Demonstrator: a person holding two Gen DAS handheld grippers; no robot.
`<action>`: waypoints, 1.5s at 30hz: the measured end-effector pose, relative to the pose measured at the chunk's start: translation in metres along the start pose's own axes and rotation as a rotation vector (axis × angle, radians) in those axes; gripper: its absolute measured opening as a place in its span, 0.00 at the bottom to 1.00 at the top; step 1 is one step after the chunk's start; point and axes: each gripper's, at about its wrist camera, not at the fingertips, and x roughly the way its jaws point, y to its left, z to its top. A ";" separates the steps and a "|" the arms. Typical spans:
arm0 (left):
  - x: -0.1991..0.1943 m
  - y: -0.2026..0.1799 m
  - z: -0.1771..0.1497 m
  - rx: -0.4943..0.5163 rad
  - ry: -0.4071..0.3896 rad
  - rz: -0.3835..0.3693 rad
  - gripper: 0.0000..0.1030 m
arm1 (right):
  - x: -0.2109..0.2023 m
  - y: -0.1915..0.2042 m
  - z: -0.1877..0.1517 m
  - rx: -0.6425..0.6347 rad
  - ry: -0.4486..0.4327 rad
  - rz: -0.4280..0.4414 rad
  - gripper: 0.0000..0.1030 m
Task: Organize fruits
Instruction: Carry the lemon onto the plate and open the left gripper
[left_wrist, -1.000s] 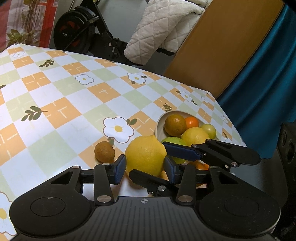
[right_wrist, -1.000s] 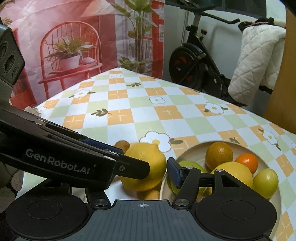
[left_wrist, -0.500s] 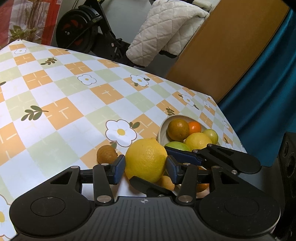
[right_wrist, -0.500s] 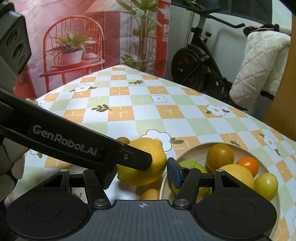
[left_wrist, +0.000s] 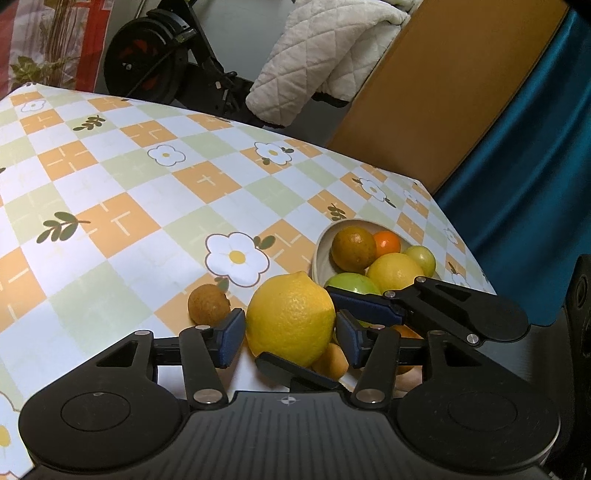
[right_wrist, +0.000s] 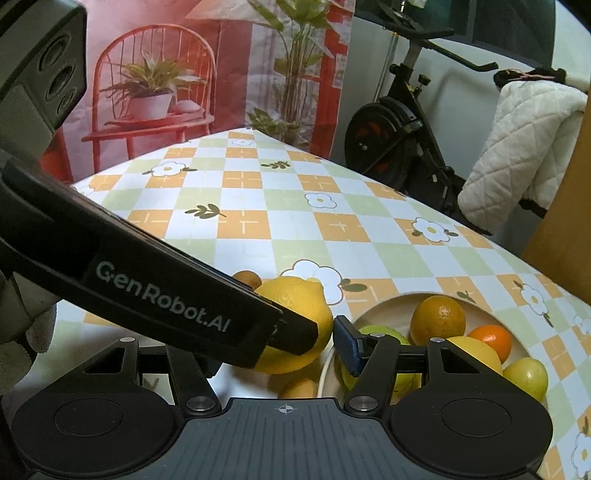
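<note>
Big lemon (right_wrist: 295, 317) sits on checked counter (right_wrist: 258, 221) just beside bowl (right_wrist: 384, 306) w/ mixed citrus. Left tongs (right_wrist: 291, 332) cross in front of lemon. Right tongs (right_wrist: 273, 350) spread wide, blue pad (right_wrist: 345, 345) near bowl rim.

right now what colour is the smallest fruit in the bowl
Bright orange: the small fruit at the bowl's far side, clearest in the left wrist view.

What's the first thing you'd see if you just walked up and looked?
A big yellow lemon sits right up front on the flowery checkered tablecloth, between the fingers of the open left gripper. Just right of it, a pale bowl brims with oranges, lemons and green fruit.
</note>
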 end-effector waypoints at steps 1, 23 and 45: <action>-0.001 -0.001 -0.001 0.002 0.000 0.002 0.55 | -0.001 0.000 0.000 0.003 -0.002 0.001 0.53; -0.015 -0.050 0.012 0.117 -0.032 0.043 0.54 | -0.056 -0.017 -0.003 0.044 -0.161 -0.043 0.46; -0.003 -0.065 0.009 0.162 0.009 0.036 0.51 | -0.063 -0.032 -0.024 0.130 -0.146 -0.045 0.36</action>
